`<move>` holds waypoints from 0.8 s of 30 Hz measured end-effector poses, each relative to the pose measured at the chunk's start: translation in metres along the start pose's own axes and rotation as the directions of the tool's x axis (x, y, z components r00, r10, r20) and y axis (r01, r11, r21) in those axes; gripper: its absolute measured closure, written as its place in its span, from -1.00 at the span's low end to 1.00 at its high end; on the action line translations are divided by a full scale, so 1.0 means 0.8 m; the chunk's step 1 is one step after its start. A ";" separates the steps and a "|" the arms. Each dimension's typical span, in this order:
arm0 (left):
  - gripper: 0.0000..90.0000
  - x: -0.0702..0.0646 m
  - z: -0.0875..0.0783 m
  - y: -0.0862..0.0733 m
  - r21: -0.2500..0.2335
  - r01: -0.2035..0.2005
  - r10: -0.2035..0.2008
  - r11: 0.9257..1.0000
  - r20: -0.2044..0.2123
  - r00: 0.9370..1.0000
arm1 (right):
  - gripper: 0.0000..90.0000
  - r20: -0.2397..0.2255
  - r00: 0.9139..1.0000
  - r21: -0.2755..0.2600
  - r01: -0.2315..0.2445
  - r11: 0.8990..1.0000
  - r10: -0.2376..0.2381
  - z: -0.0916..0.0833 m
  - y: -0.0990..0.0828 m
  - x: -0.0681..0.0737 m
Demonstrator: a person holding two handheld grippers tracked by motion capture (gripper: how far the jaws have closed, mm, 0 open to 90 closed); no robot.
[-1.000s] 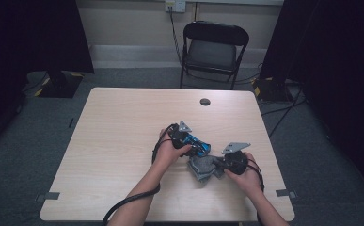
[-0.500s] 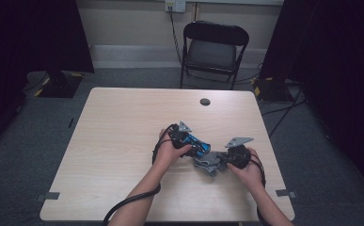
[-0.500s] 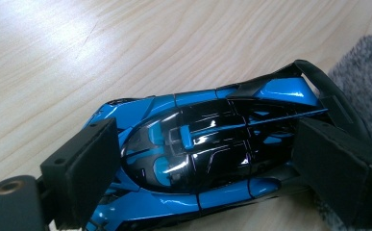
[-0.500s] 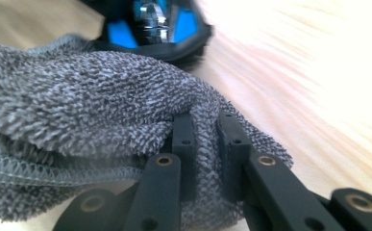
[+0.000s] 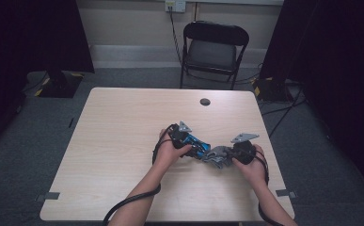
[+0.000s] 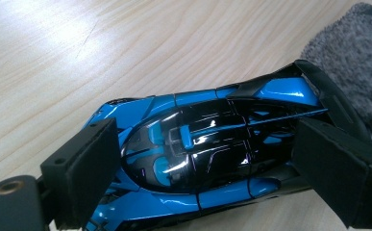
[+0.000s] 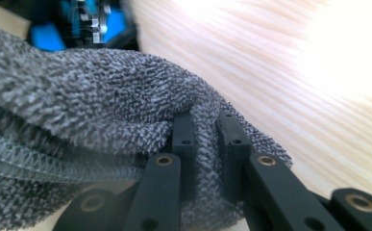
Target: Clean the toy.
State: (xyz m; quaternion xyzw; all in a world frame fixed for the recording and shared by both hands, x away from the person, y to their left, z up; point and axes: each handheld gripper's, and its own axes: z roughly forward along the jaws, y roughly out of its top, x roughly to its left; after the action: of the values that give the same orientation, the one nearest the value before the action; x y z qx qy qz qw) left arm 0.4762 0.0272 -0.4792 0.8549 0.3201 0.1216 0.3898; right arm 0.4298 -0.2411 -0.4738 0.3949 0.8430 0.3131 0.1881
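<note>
Two hand-held grippers meet near the person's edge of a pale wooden table point(image 5: 123, 141), each worked by one hand. Seen from the high view, the left gripper point(image 5: 194, 147) is clamped across a glossy blue and black toy car point(image 5: 197, 143); in the left gripper view its black pads point(image 6: 85, 166) press on the two ends of the car point(image 6: 207, 154), which lies between the jaws just above the wood. The right gripper point(image 5: 222, 157) has its jaws pinched together on a fold of grey terry cloth point(image 5: 217, 156); in the right gripper view the fingertips point(image 7: 183, 144) bite a ridge of the cloth point(image 7: 78, 110), with a bit of the blue car point(image 7: 46, 36) just beyond the far edge of the cloth. In the left gripper view the cloth point(image 6: 356, 48) sits just beyond the car's far end, touching or nearly so. The work looks like wiping the car. Several risks follow. The body is slick and curved, so a hard rub from the cloth side could twist or squirt it out of the left pads. The right jaws hold only a thin fold, which may pull free if the pile snags on the car's sharp fins. Pressing down could also scrape the car on the table.
</note>
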 end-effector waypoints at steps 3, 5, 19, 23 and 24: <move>-0.78 -0.001 0.000 0.001 0.004 0.004 -0.004 1.000 -0.001 1.000 | 0.78 0.030 0.999 -0.006 -0.018 1.000 0.018 0.001 0.000 -0.006; -0.78 0.000 0.000 0.000 0.004 0.003 -0.003 1.000 0.000 1.000 | 0.78 0.031 0.999 -0.008 -0.033 0.999 0.033 0.001 0.000 -0.010; -0.78 -0.001 0.000 0.000 0.002 0.004 -0.004 1.000 -0.001 1.000 | 0.77 0.095 0.992 -0.048 -0.073 0.996 0.077 -0.003 -0.002 -0.024; -0.78 -0.001 0.000 0.000 0.002 0.004 -0.004 1.000 -0.001 1.000 | 0.77 0.099 0.990 -0.063 -0.090 0.994 0.096 -0.008 -0.004 -0.029; -0.78 -0.001 0.000 0.000 0.002 0.005 -0.005 1.000 -0.001 1.000 | 0.77 0.095 0.991 -0.068 -0.090 0.994 0.096 -0.009 -0.004 -0.030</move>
State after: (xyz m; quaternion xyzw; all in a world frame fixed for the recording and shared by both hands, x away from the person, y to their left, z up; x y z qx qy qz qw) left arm 0.4759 0.0268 -0.4790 0.8544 0.3225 0.1210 0.3890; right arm 0.4388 -0.2646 -0.4688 0.4425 0.8030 0.3284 0.2271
